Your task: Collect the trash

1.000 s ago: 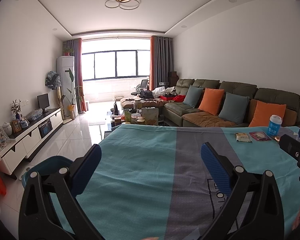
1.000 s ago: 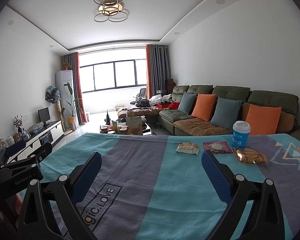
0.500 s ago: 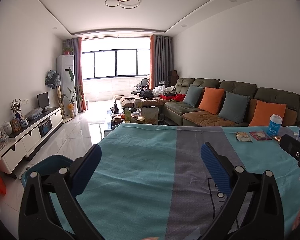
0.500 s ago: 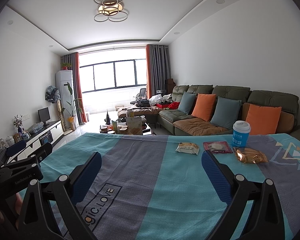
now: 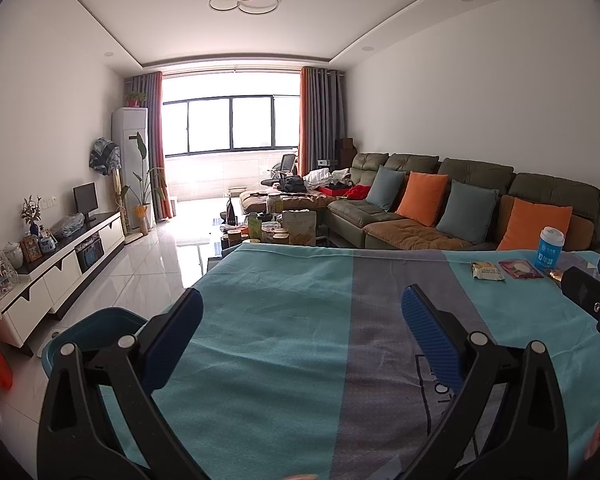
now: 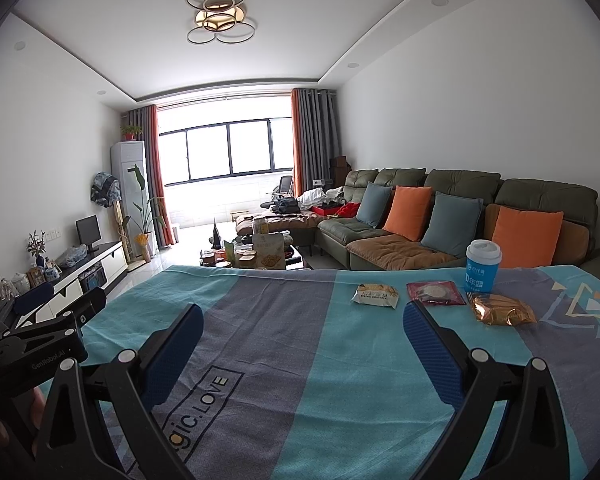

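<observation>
Trash is lying along the far right part of the table: a pale snack packet point(image 6: 376, 295), a red wrapper point(image 6: 435, 292) just beside it on the right, and a crumpled gold wrapper point(image 6: 502, 311) further right and a little nearer to me. A blue paper cup with a white lid point(image 6: 483, 266) is standing upright just behind the red and gold wrappers, near the far edge. All of it is resting on the teal and grey tablecloth point(image 6: 300, 360), well apart from both tools.

I am holding the right gripper point(image 6: 300, 344) above the cloth with its jaws spread wide and nothing between them. One blue pad point(image 6: 432, 356) is pointing roughly toward the red wrapper, though it is sitting short of it and touching nothing.

I am keeping the left gripper point(image 5: 298, 334) over the left half of the table, its jaws also wide apart and gripping nothing. From its camera the same trash is showing small at the far right: the pale snack packet point(image 5: 487, 271), the red wrapper point(image 5: 520, 269) and the cup point(image 5: 551, 248), with part of the right gripper point(image 5: 592, 300) cutting in at the edge in front of them.

A teal bin point(image 5: 80, 332) is sitting on the floor beside the near left corner of the table, partly hidden behind the left tool's frame. Beyond the table, a green sofa point(image 6: 460, 216) with orange and blue cushions is running along the right wall.
</observation>
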### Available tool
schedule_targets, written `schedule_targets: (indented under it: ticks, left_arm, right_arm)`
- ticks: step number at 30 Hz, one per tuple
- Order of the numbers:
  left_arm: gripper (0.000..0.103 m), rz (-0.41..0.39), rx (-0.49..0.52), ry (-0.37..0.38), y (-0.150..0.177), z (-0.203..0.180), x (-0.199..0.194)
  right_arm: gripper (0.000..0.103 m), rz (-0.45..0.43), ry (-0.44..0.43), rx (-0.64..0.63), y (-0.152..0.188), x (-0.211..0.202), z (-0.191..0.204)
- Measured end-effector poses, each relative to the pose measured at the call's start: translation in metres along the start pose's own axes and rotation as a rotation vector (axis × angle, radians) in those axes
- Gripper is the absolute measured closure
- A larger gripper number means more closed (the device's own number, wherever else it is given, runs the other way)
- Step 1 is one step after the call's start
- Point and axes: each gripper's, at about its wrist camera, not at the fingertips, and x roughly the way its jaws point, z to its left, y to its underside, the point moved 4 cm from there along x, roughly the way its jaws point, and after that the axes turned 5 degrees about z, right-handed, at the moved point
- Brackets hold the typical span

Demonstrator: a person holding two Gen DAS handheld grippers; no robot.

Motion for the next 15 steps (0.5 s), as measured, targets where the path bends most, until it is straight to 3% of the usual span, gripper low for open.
schedule_targets:
  ticks: [15]
  left_arm:
    - [0.005, 0.014, -0.014, 0.02, -0.0014, 0.0044, -0.0018]
  right_arm:
    - [0.006, 0.006, -0.002, 0.001, 0.0005, 0.0003, 0.001]
